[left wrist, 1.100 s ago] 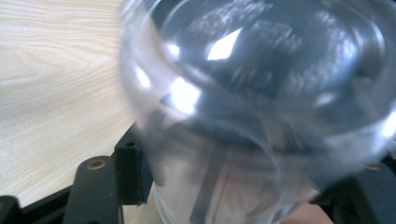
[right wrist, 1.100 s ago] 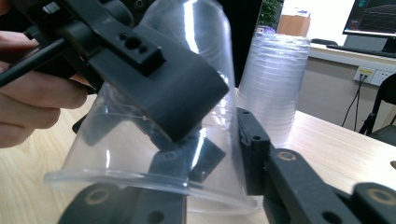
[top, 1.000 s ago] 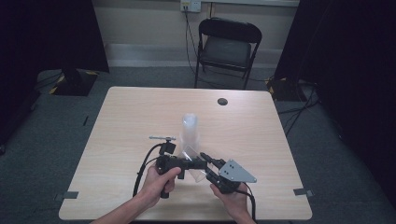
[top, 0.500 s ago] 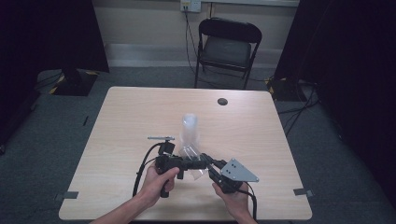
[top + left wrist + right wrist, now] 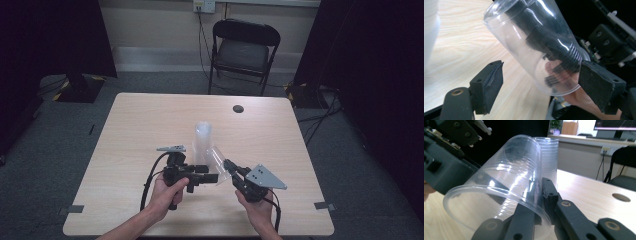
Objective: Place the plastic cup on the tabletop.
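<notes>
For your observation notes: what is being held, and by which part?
The right gripper pinches the clear cup by its rim wall; the left gripper stands open around it.

A clear plastic cup (image 5: 499, 192) is tipped on its side, up off the table. Its open mouth faces down toward the person, and its bottom points up and away. You can see right through it. Just behind it, a stack of clear cups (image 5: 203, 137) stands straight up near the middle of the table (image 5: 130, 130).
</notes>
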